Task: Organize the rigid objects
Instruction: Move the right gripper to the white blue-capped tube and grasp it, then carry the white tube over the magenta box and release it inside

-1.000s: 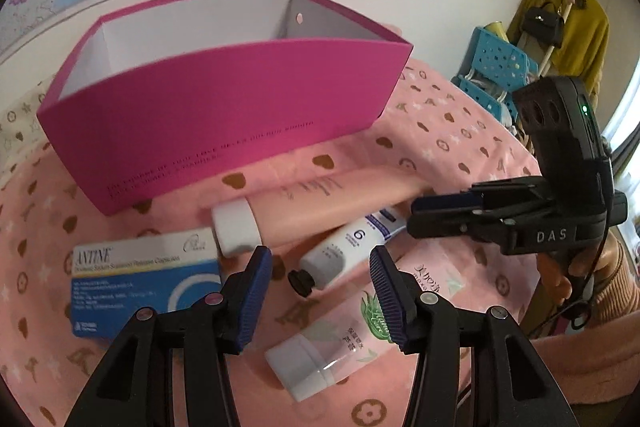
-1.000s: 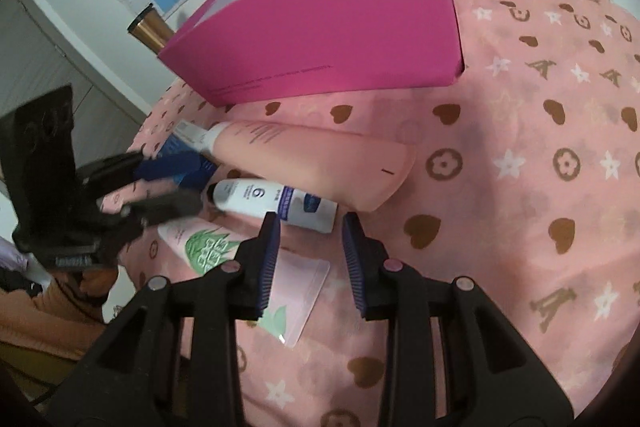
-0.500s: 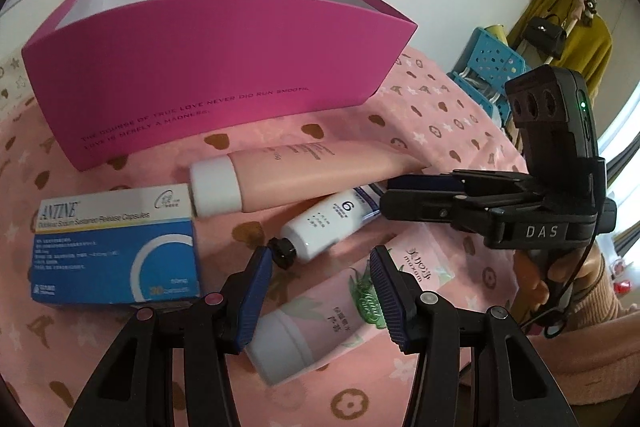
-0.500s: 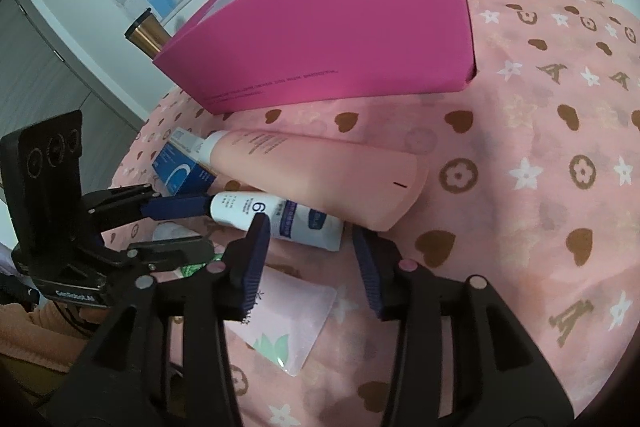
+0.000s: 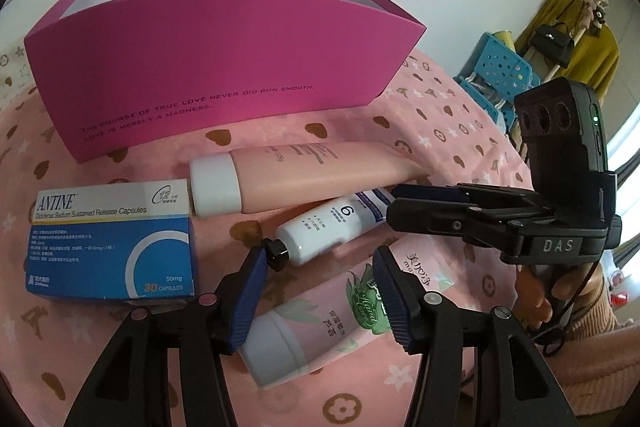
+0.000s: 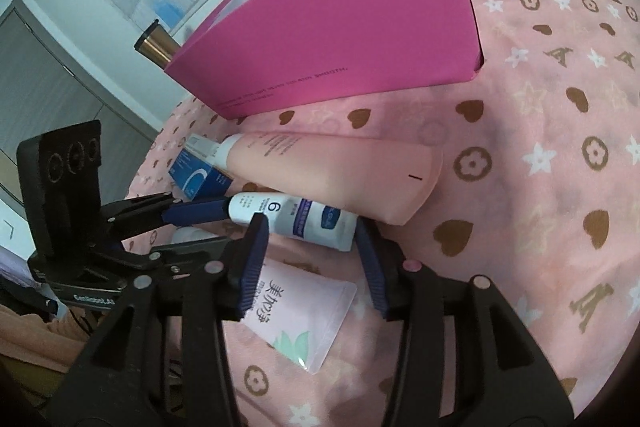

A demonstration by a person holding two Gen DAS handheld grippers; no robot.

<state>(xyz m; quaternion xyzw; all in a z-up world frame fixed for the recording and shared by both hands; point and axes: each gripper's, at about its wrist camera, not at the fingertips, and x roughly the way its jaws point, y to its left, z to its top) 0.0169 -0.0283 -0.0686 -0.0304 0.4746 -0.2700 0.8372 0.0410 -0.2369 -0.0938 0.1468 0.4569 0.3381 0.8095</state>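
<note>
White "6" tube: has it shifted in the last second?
No. The white tube still lies against the pink tube, cap near the blue box; only the view shifted.

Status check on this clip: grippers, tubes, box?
Both grippers, left and right, opening, nothing gripped. Right straddles small white tube. Pink box looks empty. Large pink tube lies alongside.

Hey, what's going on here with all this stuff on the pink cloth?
A person is tidying toiletries with two handheld grippers. The left gripper and the right gripper are both opening around the small white tube, one at each end, neither gripping it. The peach tube, pink aloe tube and blue capsule box lie beside it; the magenta box looks empty.
</note>
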